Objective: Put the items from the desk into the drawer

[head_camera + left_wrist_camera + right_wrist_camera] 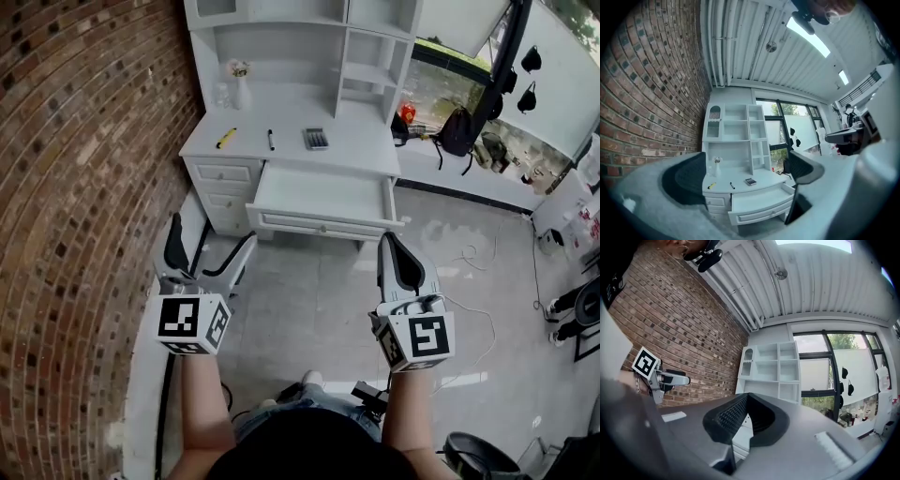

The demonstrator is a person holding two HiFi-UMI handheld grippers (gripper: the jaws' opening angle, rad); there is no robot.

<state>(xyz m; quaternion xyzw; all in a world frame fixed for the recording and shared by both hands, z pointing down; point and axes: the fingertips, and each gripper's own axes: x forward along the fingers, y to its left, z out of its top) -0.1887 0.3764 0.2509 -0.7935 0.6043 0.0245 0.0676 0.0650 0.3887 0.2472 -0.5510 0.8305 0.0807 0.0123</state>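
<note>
A white desk [281, 155] with a hutch stands ahead against the brick wall, its wide drawer [323, 195] pulled out and bare inside. On the desktop lie a yellow marker [226, 138], a black pen [271, 141] and a grey calculator [316, 139]. A small vase of flowers [241, 84] stands at the back. My left gripper [208, 255] is open and empty, well short of the desk. Its view frames the marker [711, 185], pen [732, 185], calculator [750, 181] and drawer [759, 199] between wide jaws. My right gripper [400, 258] is shut on nothing, pads together [746, 401].
A brick wall [84, 169] runs along the left. A low white ledge to the right of the desk carries a black backpack [457, 131] and clutter. White cables [473, 258] trail over the tiled floor at right. A black chair base [586, 328] sits at the far right.
</note>
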